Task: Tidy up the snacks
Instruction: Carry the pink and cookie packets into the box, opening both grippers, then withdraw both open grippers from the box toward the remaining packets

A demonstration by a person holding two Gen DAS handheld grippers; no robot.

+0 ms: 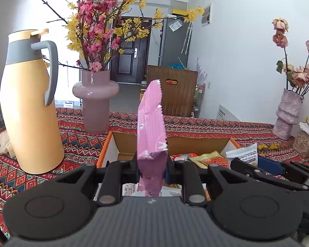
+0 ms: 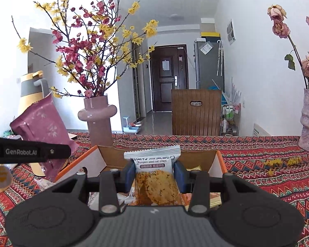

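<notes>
My left gripper [image 1: 152, 164] is shut on a pink snack packet [image 1: 151, 121] that stands upright between its fingers, above an open cardboard box [image 1: 115, 144] with orange edges. The same pink packet [image 2: 41, 127] shows at the left of the right wrist view, with the left gripper's black body in front of it. My right gripper [image 2: 155, 173] is shut on a white oat crisp packet [image 2: 154, 164], held over the same cardboard box [image 2: 96, 160]. In the left wrist view this white packet [image 1: 243, 154] sits at the right with the right gripper [image 1: 263, 162] holding it. Other snack packets [image 1: 208, 158] lie inside the box.
A yellow thermos jug [image 1: 29, 111] stands at the left on the patterned tablecloth [image 1: 195, 123]. A pink vase [image 1: 95, 100] with blossom branches is behind the box. A textured vase [image 1: 286, 115] with dried roses stands at the right. A wooden chair back [image 2: 195, 111] is beyond the table.
</notes>
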